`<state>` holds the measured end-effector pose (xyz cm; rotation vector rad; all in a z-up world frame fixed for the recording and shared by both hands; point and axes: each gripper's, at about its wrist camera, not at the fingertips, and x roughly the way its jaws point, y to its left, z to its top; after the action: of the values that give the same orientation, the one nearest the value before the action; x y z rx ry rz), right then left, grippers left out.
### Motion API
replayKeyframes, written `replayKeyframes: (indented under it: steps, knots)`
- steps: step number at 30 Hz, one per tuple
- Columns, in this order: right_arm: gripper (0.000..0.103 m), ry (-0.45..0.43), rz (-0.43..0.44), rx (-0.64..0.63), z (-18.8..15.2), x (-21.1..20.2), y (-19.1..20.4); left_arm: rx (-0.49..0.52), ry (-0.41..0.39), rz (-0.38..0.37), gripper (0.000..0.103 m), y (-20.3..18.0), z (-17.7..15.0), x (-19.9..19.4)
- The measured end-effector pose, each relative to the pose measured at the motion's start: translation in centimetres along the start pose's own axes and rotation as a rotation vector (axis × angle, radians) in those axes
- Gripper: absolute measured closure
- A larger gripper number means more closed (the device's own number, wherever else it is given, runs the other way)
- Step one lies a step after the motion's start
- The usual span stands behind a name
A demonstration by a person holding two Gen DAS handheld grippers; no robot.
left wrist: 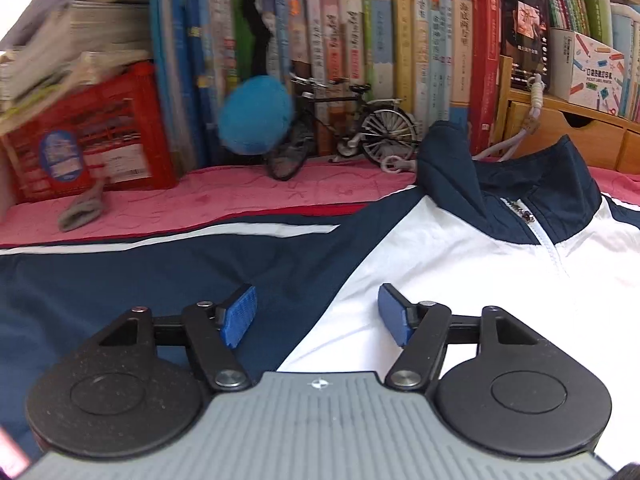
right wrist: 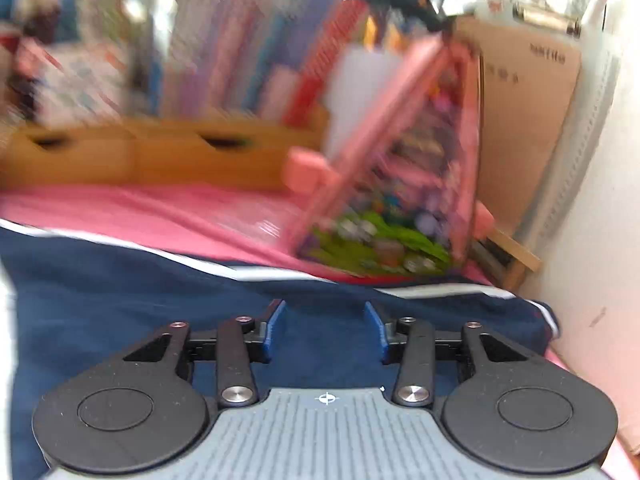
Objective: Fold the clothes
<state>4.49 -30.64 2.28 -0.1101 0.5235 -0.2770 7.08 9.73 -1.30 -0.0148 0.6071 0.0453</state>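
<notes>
A navy and white zip jacket [left wrist: 440, 264] lies spread face up on a pink cloth [left wrist: 224, 196], its navy collar [left wrist: 520, 184] standing up at the back. My left gripper [left wrist: 318, 312] hovers open just over the seam between the navy left sleeve [left wrist: 140, 280] and the white chest, with nothing between its blue pads [left wrist: 240, 316]. In the blurred right wrist view, my right gripper [right wrist: 325, 330] is open low over the jacket's navy right sleeve [right wrist: 160, 300], which has a white stripe [right wrist: 272, 274] along its far edge.
Upright books [left wrist: 360, 40], a model bicycle [left wrist: 352, 120], a blue ball [left wrist: 256, 114] and a red crate [left wrist: 88, 136] line the back. A grey sock [left wrist: 80, 210] lies on the cloth. Wooden drawers [right wrist: 140, 156], a pink toy box [right wrist: 392, 184] and a wall [right wrist: 592, 240] bound the right side.
</notes>
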Motion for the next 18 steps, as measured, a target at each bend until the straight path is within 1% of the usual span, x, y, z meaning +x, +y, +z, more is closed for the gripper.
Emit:
replayKeyframes:
  steps: [1, 2, 3, 4, 5, 6, 7, 8, 9, 10, 11, 12, 14, 16, 17, 18]
  knots:
    - [0.041, -0.061, 0.071, -0.014, -0.3, -2.8, 1.3, -0.008, -0.024, -0.023, 0.041, 0.2, -0.6, -2.1]
    - [0.034, -0.124, 0.141, -0.029, -0.6, -5.8, 2.6, -0.016, -0.048, -0.047, 0.039, 0.4, -1.2, -4.2]
    - [0.031, -0.183, 0.204, -0.049, -0.9, -8.2, 2.0, -0.024, -0.073, -0.070, 0.036, 0.6, -1.8, -6.4]
    - [0.024, -0.257, 0.277, -0.071, -1.3, -11.3, 1.0, -0.032, -0.097, -0.094, 0.028, 0.8, -2.4, -8.5]
    - [0.016, -0.323, 0.348, -0.087, -1.7, -14.0, -0.2, -0.014, -0.112, -0.110, 0.025, 0.7, -3.9, -10.4]
    - [0.011, -0.364, 0.417, -0.086, -2.5, -16.5, -0.6, 0.007, -0.125, -0.125, 0.025, 0.6, -5.6, -12.4]
    - [0.001, -0.397, 0.487, -0.080, -3.4, -18.9, -0.8, 0.028, -0.139, -0.140, 0.025, 0.5, -7.2, -14.3]
    - [0.000, -0.430, 0.556, -0.074, -4.3, -21.4, -1.0, 0.049, -0.120, -0.117, 0.025, 0.0, -8.7, -14.8]
    - [0.000, -0.436, 0.595, -0.052, -5.5, -23.0, -0.4, 0.070, -0.098, -0.089, 0.025, -0.5, -10.2, -15.1]
    - [0.000, -0.433, 0.625, -0.025, -6.8, -24.4, 0.3, 0.092, -0.076, -0.061, 0.025, -1.0, -11.6, -15.5]
    - [0.000, -0.419, 0.619, -0.022, -8.4, -25.2, 1.8, 0.113, -0.053, -0.033, 0.025, -1.5, -13.1, -15.8]
    - [0.000, -0.402, 0.602, -0.026, -10.1, -25.7, 3.4, 0.113, -0.044, 0.016, 0.024, -1.6, -14.4, -16.1]
    - [0.000, -0.369, 0.568, -0.035, -13.6, -26.8, 6.7, 0.080, -0.092, 0.075, 0.023, -0.8, -15.9, -17.3]
    - [0.000, -0.358, 0.570, -0.028, -15.7, -26.9, 9.2, 0.071, -0.116, 0.133, 0.019, -0.2, -16.6, -18.1]
    - [0.000, -0.355, 0.574, -0.023, -16.7, -26.9, 10.3, 0.069, -0.128, 0.160, 0.015, 0.2, -17.0, -18.4]
    - [0.000, -0.351, 0.578, -0.018, -17.7, -26.8, 11.5, 0.066, -0.140, 0.186, 0.015, 0.6, -17.4, -18.8]
